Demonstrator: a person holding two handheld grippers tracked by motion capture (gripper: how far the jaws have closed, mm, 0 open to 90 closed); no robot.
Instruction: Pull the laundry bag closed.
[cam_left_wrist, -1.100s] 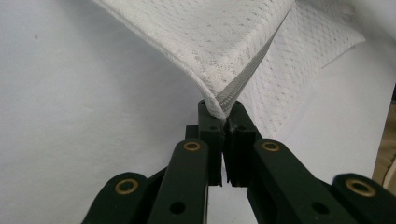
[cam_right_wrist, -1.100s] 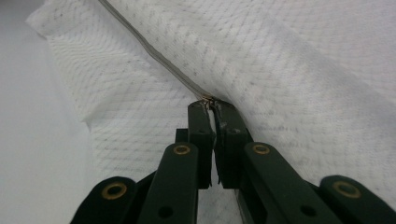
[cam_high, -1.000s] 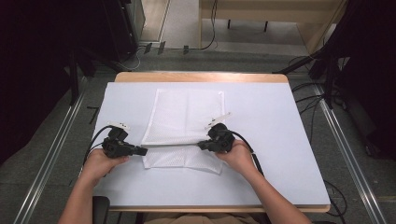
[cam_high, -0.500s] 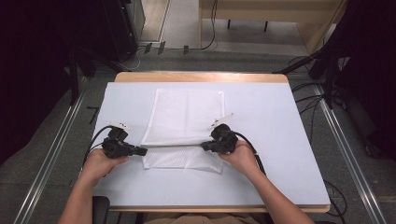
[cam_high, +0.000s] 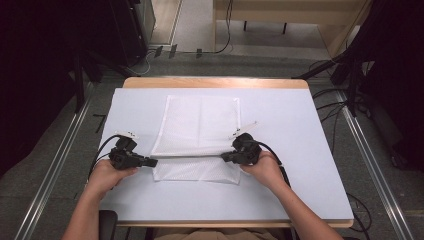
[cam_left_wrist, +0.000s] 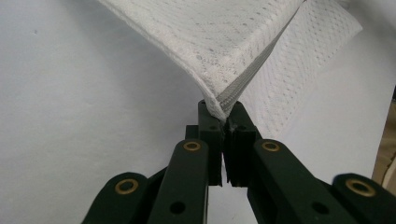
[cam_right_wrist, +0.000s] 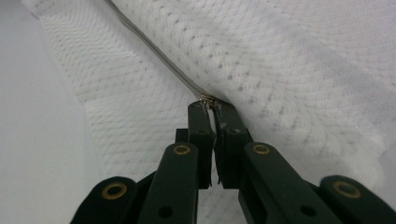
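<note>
A white mesh cloth (cam_high: 200, 125) lies flat on the middle of the table, with its near part lifted and held taut. My left gripper (cam_high: 150, 162) is shut on the cloth's left near corner (cam_left_wrist: 219, 100), where a grey hem meets the mesh. On the other side, my right gripper (cam_high: 226, 157) is shut on the right near corner (cam_right_wrist: 208, 99). The grey hem (cam_high: 189, 155) runs straight between the two grippers, slightly above a lower layer of cloth (cam_high: 195, 171) that rests on the table.
A white sheet covers the table (cam_high: 300, 150), with a wooden edge (cam_high: 215, 82) at the far side. Cables (cam_high: 102, 147) trail from both grippers. Dark equipment and floor rails stand beyond the table's sides.
My right gripper has shifted right and slightly toward me with the cloth corner, pulling the hem tighter. The left gripper has stayed in place.
</note>
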